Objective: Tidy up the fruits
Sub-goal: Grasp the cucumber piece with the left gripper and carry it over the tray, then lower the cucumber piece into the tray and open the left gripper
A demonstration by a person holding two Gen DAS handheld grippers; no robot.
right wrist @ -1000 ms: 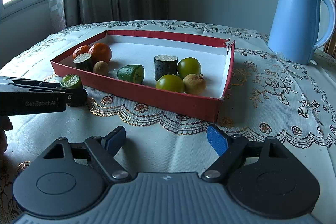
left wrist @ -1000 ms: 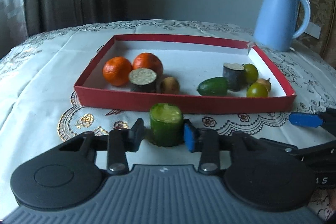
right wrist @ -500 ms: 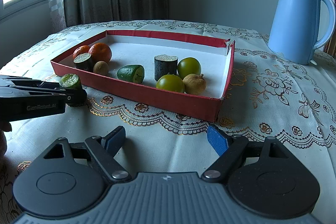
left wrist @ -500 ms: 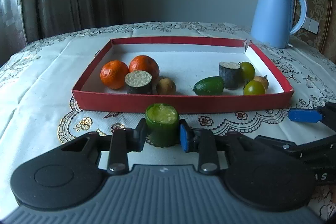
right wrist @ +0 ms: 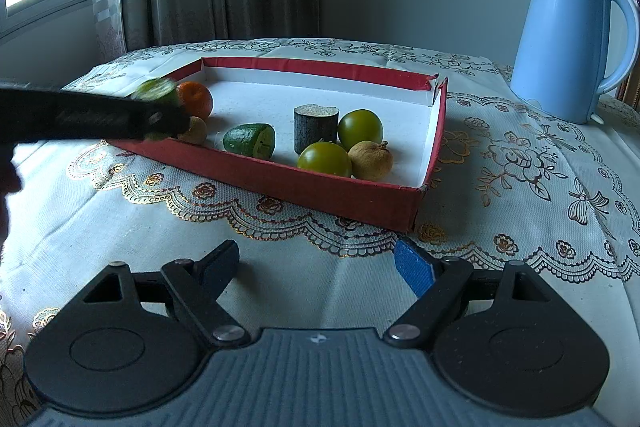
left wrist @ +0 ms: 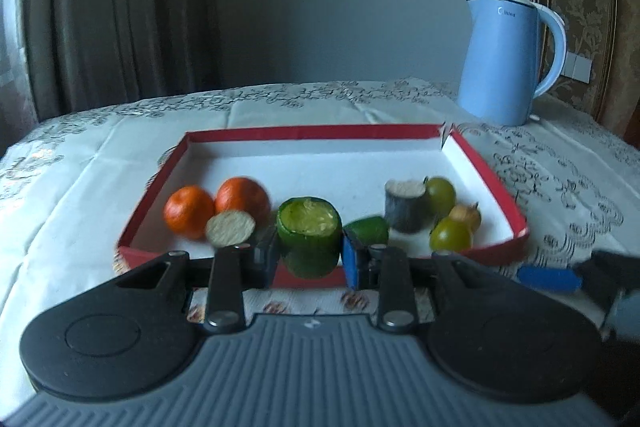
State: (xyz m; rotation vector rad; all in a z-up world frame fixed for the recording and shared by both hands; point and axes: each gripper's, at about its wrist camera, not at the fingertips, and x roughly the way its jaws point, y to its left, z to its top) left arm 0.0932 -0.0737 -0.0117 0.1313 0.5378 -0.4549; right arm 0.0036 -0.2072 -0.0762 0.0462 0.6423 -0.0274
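Left wrist view is showing the left gripper (left wrist: 309, 254) clamping an upright green fruit chunk (left wrist: 309, 235) with a pale cut top, lifted over the near wall of the red tray (left wrist: 500, 251), which is holding two oranges (left wrist: 216, 207), green fruits (right wrist: 360, 126) and cut pieces; the right gripper (right wrist: 316, 263) is hanging wide apart, gripping nothing

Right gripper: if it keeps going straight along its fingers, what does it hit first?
Probably the tablecloth, then the red tray's near wall. The open right gripper holds nothing; depth is unclear.
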